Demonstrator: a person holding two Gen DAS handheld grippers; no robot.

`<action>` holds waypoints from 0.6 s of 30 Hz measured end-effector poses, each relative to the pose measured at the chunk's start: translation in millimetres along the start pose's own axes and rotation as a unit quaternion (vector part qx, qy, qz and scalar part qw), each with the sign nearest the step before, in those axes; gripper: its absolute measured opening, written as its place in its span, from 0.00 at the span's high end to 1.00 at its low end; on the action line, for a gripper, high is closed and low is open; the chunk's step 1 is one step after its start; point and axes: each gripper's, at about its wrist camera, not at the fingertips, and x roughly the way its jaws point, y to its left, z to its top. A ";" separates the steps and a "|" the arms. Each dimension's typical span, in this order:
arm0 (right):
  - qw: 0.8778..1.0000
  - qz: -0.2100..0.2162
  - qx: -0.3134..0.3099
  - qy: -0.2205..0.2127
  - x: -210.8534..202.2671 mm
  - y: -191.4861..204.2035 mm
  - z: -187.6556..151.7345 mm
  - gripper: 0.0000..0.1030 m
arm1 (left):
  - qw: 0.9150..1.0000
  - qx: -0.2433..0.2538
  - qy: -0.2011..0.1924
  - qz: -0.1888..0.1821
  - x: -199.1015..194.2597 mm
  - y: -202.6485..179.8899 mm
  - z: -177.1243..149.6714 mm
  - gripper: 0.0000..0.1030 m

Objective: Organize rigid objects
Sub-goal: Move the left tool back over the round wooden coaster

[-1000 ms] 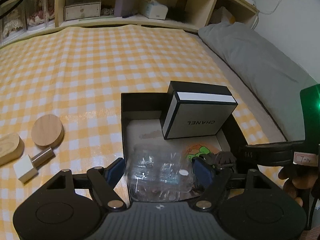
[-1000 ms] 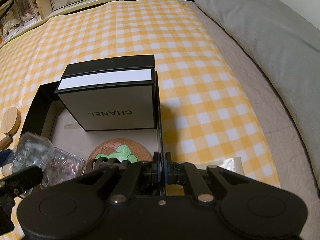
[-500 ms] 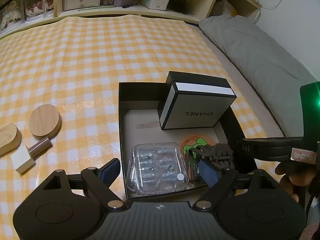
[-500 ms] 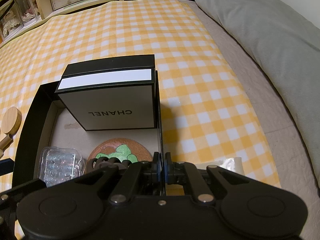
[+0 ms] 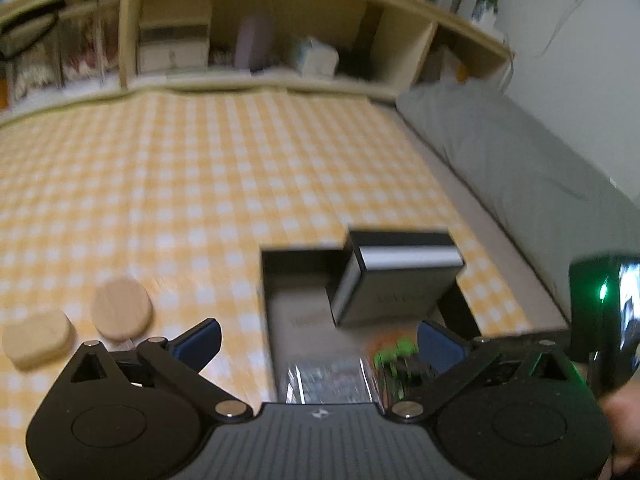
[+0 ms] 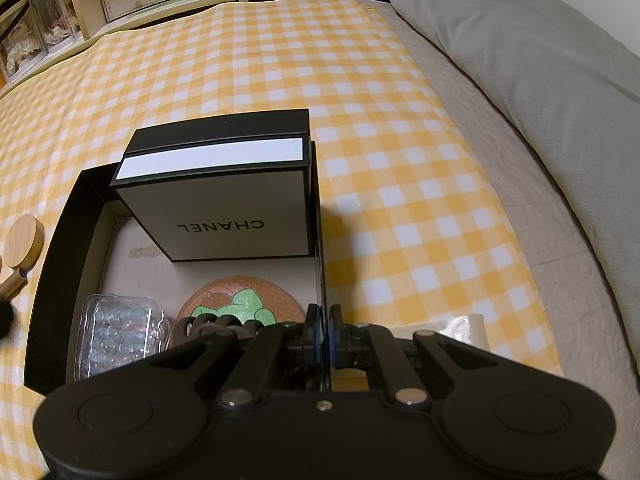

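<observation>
Left gripper [image 5: 318, 338] jaws have just been opening and are now standing wide with nothing between them, hanging above the near end of the black tray [image 6: 60, 236]; left wrist view is motion-blurred. Clear plastic case [image 6: 120, 336] is lying flat in the tray's near-left corner, free of the blue pads [image 5: 198, 340]. Right gripper [image 6: 324, 328] jaws are pinching tight on the tray's right wall, one pad on each side of the thin black edge. Inside the tray: white and black CHANEL box [image 6: 224, 196] is sitting at the far end, against the right wall; round cork coaster [image 6: 240, 300] with a green print is lying in front of it; dark chain-like item [image 6: 216, 324] is resting on the coaster's near edge, partly hidden by the right gripper, so cannot tell what it is. Tray is sitting on the yellow checked cloth [image 6: 400, 208] covering the bed. Left of the tray, on the cloth, two wooden pieces are lying close together: round wooden disc [image 5: 122, 314] and a rounded wooden block [image 5: 38, 338]. Grey pillow [image 6: 540, 64] is lying along the right side, off the cloth. Wooden shelf [image 5: 256, 40] with boxes is running along the far end.
</observation>
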 end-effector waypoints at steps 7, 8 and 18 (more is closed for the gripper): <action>1.000 0.000 0.000 0.000 -0.1 0.3 0.2 0.96 | 0.997 -0.043 -0.046 0.050 -7.1 43.6 22.3 0.00; 1.000 -0.001 0.000 0.000 -0.1 0.3 0.2 0.96 | 0.996 -0.052 -0.049 0.060 -5.3 52.0 23.7 0.00; 1.000 -0.001 0.000 0.000 0.0 0.4 0.2 0.96 | 0.987 -0.105 -0.031 0.121 29.6 122.2 20.0 0.00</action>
